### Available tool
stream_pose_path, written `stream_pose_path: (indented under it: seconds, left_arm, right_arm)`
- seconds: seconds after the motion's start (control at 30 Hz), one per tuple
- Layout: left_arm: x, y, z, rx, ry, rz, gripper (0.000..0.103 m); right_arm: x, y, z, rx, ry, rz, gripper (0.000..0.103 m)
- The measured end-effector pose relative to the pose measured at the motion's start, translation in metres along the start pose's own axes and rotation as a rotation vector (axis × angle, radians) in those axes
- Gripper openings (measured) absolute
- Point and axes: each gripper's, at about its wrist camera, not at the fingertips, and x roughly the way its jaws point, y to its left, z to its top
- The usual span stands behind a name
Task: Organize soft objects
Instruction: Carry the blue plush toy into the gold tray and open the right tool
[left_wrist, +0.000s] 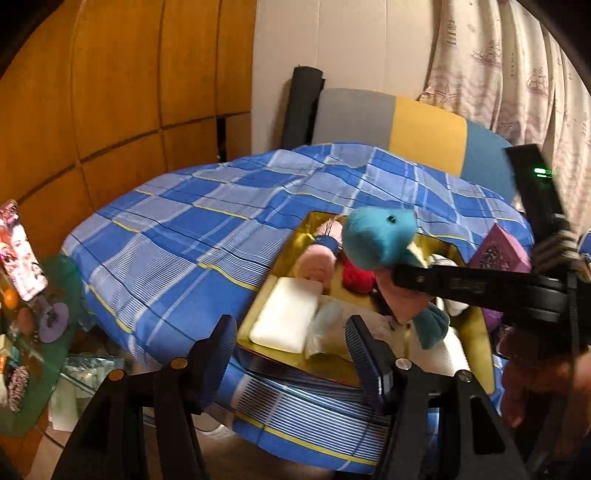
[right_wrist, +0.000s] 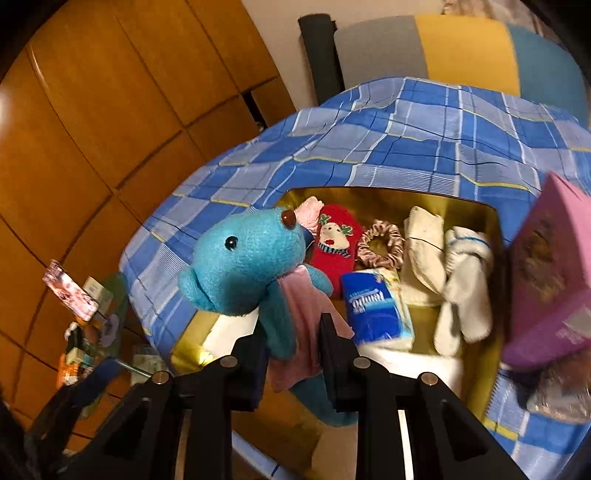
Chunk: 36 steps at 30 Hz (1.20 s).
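A blue plush animal (right_wrist: 243, 269) with a pink belly hangs over the gold box (right_wrist: 443, 205), my right gripper (right_wrist: 293, 339) shut on its body. In the left wrist view the same blue plush animal (left_wrist: 380, 240) is held from the right by that right gripper (left_wrist: 402, 278). My left gripper (left_wrist: 290, 354) stands open near the box's front edge, nothing between its fingers. Inside the gold box (left_wrist: 295, 240) lie a red sock (right_wrist: 334, 243), a pink scrunchie (right_wrist: 380, 245), a blue tissue pack (right_wrist: 376, 302), white socks (right_wrist: 465, 280) and a white pad (left_wrist: 286, 319).
The box sits on a blue checked cloth (left_wrist: 184, 236) over a round table. A purple box (right_wrist: 546, 280) stands at its right. A striped chair back (left_wrist: 406, 125) rises behind. Wooden cabinets (left_wrist: 110, 92) are at left; a cluttered glass side table (left_wrist: 29, 314) sits lower left.
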Motion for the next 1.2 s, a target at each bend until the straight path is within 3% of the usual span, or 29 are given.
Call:
stream_pose_path:
  seconds: [0.33, 0.43, 0.6, 0.97, 1.2]
  left_arm:
    - [-0.001, -0.005, -0.001, 0.031, -0.021, 0.050, 0.062]
    - [0.000, -0.005, -0.001, 0.027, -0.016, 0.057, 0.062]
    - [0.006, -0.001, -0.001, -0.010, 0.028, 0.045, 0.062]
    - [0.001, -0.002, -0.003, -0.019, 0.004, 0.089, 0.062]
    - [0.006, -0.003, -0.004, -0.007, 0.034, 0.095, 0.062]
  right_arm:
    - [0.054, -0.001, 0.007, 0.009, 0.048, -0.096, 0.033]
    - [0.056, -0.008, 0.004, 0.010, 0.040, -0.129, 0.038]
    - [0.051, -0.015, -0.005, 0.027, 0.061, -0.114, 0.042]
    - [0.041, -0.004, -0.015, -0.027, 0.049, -0.119, 0.043]
    - [0.048, 0.004, -0.016, -0.081, 0.053, -0.151, 0.042]
